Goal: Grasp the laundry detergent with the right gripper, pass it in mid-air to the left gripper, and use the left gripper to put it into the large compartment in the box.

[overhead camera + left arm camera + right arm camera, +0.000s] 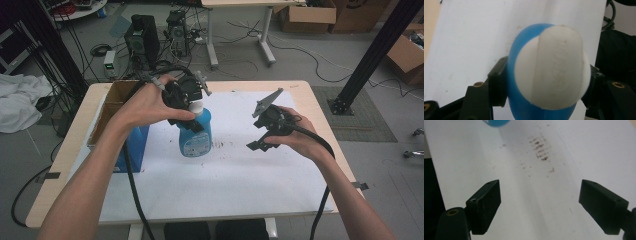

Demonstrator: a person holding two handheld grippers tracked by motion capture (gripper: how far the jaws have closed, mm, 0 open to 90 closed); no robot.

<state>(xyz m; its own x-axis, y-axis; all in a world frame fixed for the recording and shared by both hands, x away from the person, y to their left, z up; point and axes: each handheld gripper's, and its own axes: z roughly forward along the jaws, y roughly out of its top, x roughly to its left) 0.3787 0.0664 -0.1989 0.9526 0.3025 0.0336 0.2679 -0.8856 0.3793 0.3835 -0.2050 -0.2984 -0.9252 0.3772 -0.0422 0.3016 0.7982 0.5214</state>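
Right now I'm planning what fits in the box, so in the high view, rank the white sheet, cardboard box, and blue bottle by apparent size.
1. White sheet, largest by far.
2. Cardboard box, partly hidden by the left forearm.
3. Blue bottle, clamped in the left gripper, raised nearer the camera, so it looks bigger than it is.

Light wooden table (320, 107) under a white sheet (225, 185), on grey floor (310, 65) strewn with black cables (295, 50). Second desk (262, 30) behind, cardboard boxes (307, 17), black frame post (372, 55), computer towers (142, 37), white cloth (20, 102) at left.
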